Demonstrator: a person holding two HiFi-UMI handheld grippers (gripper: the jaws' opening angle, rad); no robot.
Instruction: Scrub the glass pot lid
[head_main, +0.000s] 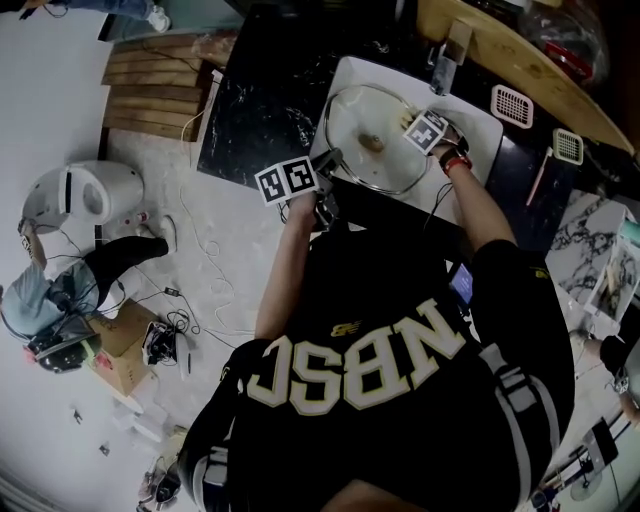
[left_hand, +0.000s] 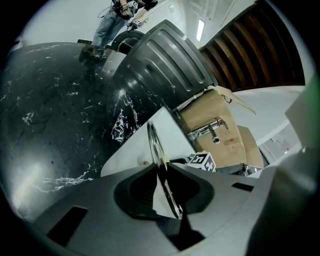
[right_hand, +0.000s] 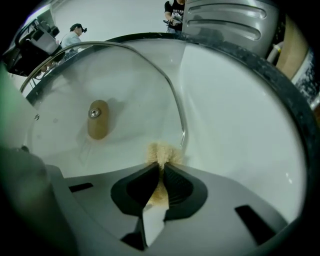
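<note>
The glass pot lid (head_main: 350, 122), metal-rimmed with a wooden knob (head_main: 372, 143), stands tilted in the white sink (head_main: 482, 128). My left gripper (head_main: 330, 158) is shut on the lid's near-left rim. In the left gripper view the rim (left_hand: 154, 142) runs edge-on between the pads of that gripper (left_hand: 162, 170). My right gripper (head_main: 406, 122) points steeply down at the lid's right side. It is shut on a tan fibrous scrubber (right_hand: 160, 152), which sticks out past the tips of the right gripper (right_hand: 161, 167) and sits just inside the rim (right_hand: 176, 102), right of the knob (right_hand: 98, 119).
A black marbled counter (head_main: 260, 100) surrounds the sink, with a faucet (head_main: 445, 60) at the far side. Two small mesh pads (head_main: 512, 105) lie right of the sink. A dark ribbed bin (left_hand: 160, 55) stands beyond the counter. People are in the background.
</note>
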